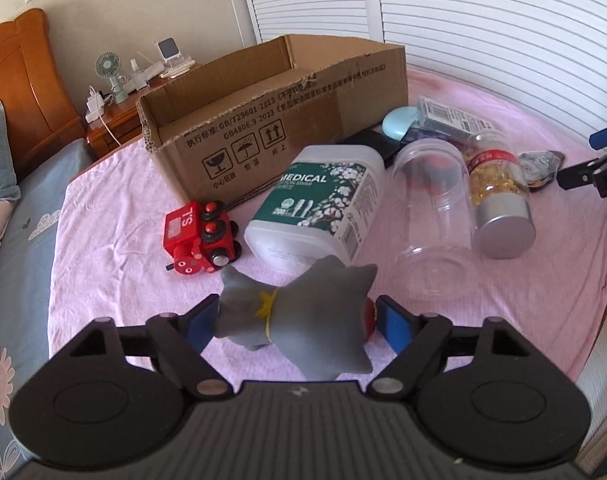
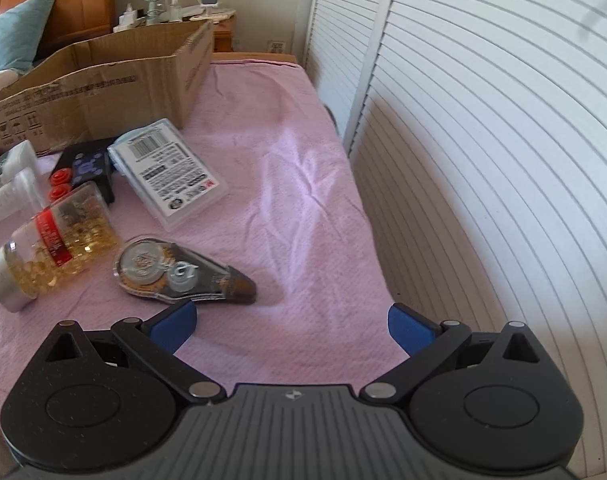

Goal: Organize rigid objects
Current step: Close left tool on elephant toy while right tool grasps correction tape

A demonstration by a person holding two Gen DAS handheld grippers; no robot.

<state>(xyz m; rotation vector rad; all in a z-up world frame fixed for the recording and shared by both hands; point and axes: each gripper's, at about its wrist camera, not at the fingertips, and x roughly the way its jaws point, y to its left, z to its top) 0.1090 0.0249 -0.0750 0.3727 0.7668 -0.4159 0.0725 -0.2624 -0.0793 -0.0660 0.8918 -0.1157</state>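
Note:
My left gripper (image 1: pixel 299 322) has a grey toy figure (image 1: pixel 303 320) with a yellow collar between its blue pads; the left pad touches it, a small gap shows at the right pad. Beyond it lie a red toy train (image 1: pixel 201 236), a white medical swab box (image 1: pixel 317 206), a clear empty jar (image 1: pixel 433 216) and a capsule bottle (image 1: pixel 497 196). An open cardboard box (image 1: pixel 271 116) stands behind them. My right gripper (image 2: pixel 291 326) is open and empty above the pink sheet, just right of a correction tape dispenser (image 2: pixel 183 276). The capsule bottle (image 2: pixel 51 244) lies to its left.
A clear flat case (image 2: pixel 167 172), a black remote (image 2: pixel 89 168) and the cardboard box (image 2: pixel 99 80) lie further back. White louvred doors (image 2: pixel 483 140) close off the right side. A wooden headboard (image 1: pixel 19 80) and nightstand (image 1: pixel 115 120) are at the left.

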